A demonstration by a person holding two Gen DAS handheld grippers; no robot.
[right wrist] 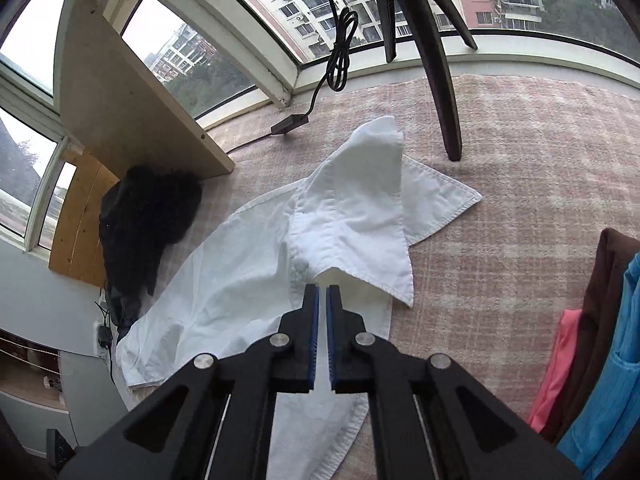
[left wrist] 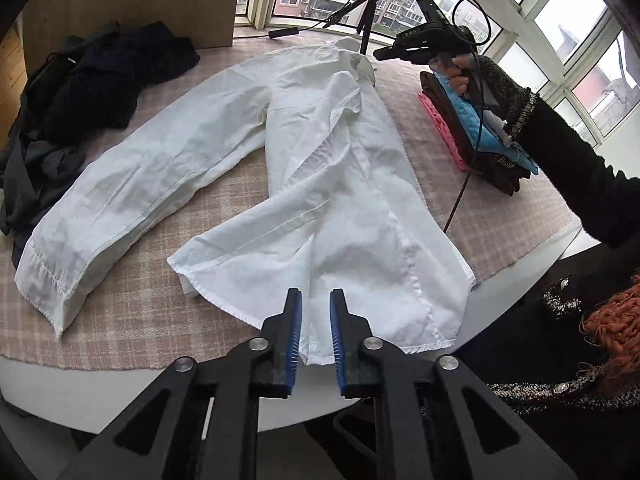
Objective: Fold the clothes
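Note:
A white long-sleeved shirt (left wrist: 320, 168) lies spread on the checked pink cloth, collar far, hem near. One sleeve (left wrist: 132, 196) stretches out to the left. My left gripper (left wrist: 316, 294) is open over the middle of the hem, one finger on each side of the front opening. A hand holds my right gripper (left wrist: 384, 54) at the far end, by the collar. In the right wrist view the right gripper (right wrist: 323, 289) has its jaws nearly together on the edge of the raised collar (right wrist: 352, 216), which stands up like a tent.
Dark clothes (left wrist: 100, 80) are heaped at the left. A folded stack in pink, brown and blue (left wrist: 472, 132) sits at the right. A tripod leg (right wrist: 440, 80) and a cable with its adapter (right wrist: 290, 124) stand beyond the collar. The table rim (left wrist: 120, 396) is just below the hem.

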